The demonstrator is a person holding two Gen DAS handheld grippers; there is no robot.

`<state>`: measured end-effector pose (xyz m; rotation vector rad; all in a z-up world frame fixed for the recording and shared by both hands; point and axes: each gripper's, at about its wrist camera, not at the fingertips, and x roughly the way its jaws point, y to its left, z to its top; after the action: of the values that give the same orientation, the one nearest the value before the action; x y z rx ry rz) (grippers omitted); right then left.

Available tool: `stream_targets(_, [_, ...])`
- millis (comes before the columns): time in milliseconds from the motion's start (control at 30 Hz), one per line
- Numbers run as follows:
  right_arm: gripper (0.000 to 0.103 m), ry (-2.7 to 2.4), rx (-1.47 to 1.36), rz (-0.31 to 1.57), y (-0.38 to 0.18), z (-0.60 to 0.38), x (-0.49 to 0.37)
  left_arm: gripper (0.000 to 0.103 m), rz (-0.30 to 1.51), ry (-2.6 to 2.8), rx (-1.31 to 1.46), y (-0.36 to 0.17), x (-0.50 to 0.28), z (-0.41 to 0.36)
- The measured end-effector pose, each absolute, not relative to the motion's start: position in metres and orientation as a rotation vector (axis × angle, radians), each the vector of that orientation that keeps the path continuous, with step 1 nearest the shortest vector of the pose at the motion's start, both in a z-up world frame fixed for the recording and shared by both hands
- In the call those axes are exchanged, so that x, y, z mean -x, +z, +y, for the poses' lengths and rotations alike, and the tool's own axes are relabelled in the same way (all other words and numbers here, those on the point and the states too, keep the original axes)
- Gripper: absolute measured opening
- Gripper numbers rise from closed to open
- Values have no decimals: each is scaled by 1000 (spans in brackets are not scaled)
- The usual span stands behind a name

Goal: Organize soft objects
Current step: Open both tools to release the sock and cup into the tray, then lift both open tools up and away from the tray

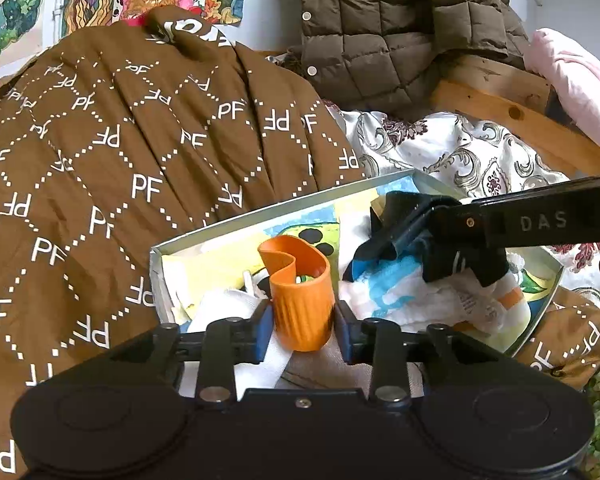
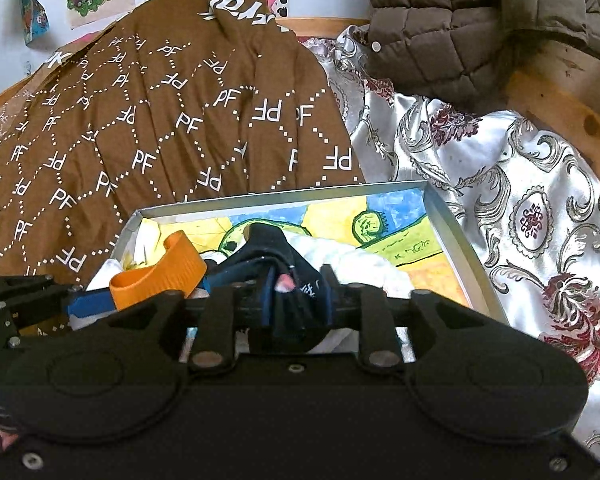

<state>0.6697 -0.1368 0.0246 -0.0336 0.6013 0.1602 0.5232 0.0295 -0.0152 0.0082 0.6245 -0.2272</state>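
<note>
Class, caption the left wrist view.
Left hand-held gripper clamps an orange piece over the tray; right hand-held gripper grips dark fabric.

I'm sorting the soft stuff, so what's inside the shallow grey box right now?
Inside the grey box: white cloths, a dark sock, an orange rubbery piece, over a colourful drawing. What lies beneath the cloths is covered.

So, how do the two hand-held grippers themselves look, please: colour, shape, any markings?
Both are matte black. The left hand-held gripper has blue finger pads, silver pivot screws and two round discs on its body. The right hand-held gripper looks the same; its side bears raised letters "DAS".
</note>
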Motion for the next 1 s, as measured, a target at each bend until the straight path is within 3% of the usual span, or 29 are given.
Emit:
stream_targets(267, [47,166,24,538,44,-138,-644,44,597,-193,-1,3,-511,36])
stream_targets(400, [59,162,-12,501,57,-141,-628,63,547,-163,10,18,-496,41])
stream_targets(1000, [87,164,-69,309,109,-184,-502,84,329,-19,45,83,-403,32])
